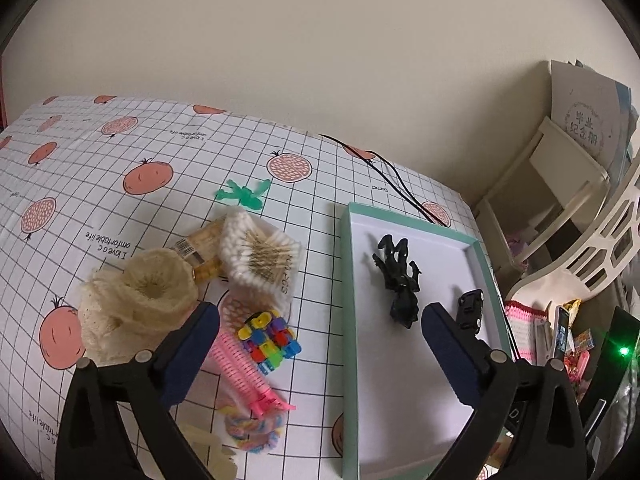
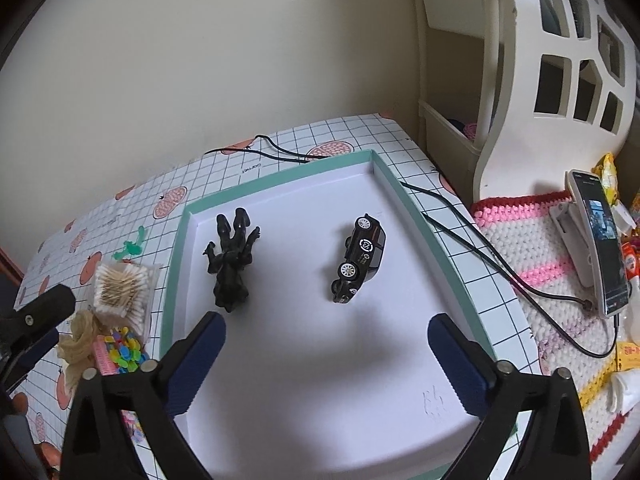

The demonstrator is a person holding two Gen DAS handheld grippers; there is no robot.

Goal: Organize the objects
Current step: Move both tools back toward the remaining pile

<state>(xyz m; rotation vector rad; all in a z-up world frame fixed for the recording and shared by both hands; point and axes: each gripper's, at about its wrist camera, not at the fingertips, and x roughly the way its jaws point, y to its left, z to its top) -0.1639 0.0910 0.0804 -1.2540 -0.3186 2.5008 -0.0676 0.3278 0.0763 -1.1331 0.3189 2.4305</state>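
Hovering over the tray [image 2: 182, 240], both grippers' fingers [image 1: 192, 344] [image 2: 200, 356] gape wide apart, gripping nothing.

toy car [image 1: 472, 310] half hidden behind a jaw, tray's [image 1: 347, 360] near end cut off by frame

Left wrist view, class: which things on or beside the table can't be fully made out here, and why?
- Toy car: the near finger of the left gripper covers most of it.
- Bottle: partly behind the cotton swab pack and mesh pouch.
- Phone: too small to read.
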